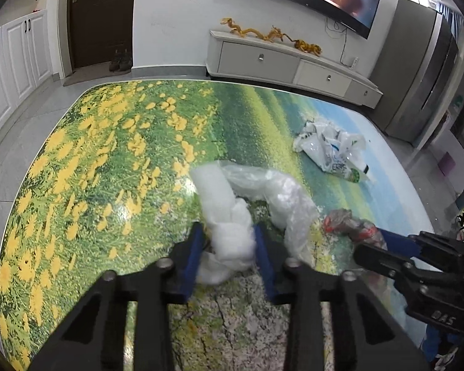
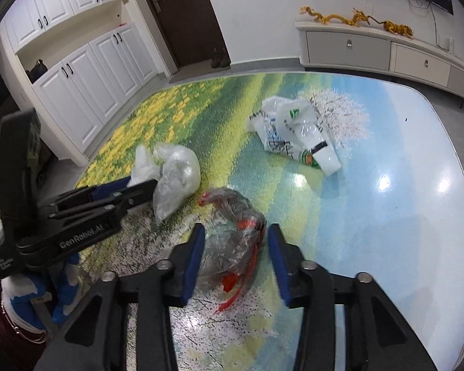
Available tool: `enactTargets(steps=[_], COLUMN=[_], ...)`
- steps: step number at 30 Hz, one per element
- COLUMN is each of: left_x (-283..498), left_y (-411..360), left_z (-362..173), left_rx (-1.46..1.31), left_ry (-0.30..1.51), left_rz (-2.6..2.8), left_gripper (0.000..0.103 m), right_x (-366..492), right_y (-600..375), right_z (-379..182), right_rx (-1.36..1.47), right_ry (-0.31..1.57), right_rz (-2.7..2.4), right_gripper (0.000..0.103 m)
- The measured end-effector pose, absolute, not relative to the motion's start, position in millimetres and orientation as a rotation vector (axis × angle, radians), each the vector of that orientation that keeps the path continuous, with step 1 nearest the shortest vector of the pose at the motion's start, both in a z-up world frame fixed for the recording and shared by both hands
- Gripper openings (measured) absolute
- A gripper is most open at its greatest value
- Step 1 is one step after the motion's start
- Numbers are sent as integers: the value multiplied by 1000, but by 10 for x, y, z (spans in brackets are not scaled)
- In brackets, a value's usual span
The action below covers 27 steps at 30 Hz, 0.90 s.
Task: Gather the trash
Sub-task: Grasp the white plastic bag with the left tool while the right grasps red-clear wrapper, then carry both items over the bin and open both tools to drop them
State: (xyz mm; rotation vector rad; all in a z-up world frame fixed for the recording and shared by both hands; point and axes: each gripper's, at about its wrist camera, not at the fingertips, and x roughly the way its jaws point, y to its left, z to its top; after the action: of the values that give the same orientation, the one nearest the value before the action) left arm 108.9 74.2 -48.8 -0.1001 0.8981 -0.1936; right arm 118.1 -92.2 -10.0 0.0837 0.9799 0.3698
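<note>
The left tool (image 1: 229,247) is squeezing the white bag (image 1: 229,232) while the right tool (image 2: 236,259) is closing around, not yet pinching, the gray bag (image 2: 235,241), so both should grip tight before lifting off the table (image 2: 386,216).

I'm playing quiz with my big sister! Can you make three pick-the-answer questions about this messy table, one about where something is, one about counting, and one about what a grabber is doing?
1. Where is the white printed bag?
A. Between the right gripper's fingers
B. Farther back on the table, away from both grippers
C. On the floor

2. How many bunches of plastic trash lie on the table?
A. One
B. Three
C. Six

3. What is the left gripper doing?
A. Pinching the white clear plastic
B. Hanging empty
C. Holding a cup

Answers: 1 B, it lies apart, beyond the red-and-grey bag. 2 B, white clear, red-and-grey, printed. 3 A, both blue pads press its sides.
</note>
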Motion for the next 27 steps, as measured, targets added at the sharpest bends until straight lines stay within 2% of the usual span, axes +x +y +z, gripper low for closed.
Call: enactTargets(steps=[2, 4, 17, 27], left_x=[1024, 941, 416, 64], left_y=[744, 766, 836, 787], left_z=[-480, -469, -238, 155], left_rx=[-87, -88, -104, -92], left_ry=[888, 881, 815, 724], left_rz=[-181, -171, -142, -144], left_gripper=[24, 23, 21, 21], right_x=[1147, 1090, 573, 227], right_y=[-917, -908, -1153, -1340], right_z=[-125, -134, 112, 463], right_rx=[69, 54, 81, 111], right_ry=[988, 985, 902, 802], right_rz=[370, 374, 342, 327], right_gripper=[19, 16, 13, 12])
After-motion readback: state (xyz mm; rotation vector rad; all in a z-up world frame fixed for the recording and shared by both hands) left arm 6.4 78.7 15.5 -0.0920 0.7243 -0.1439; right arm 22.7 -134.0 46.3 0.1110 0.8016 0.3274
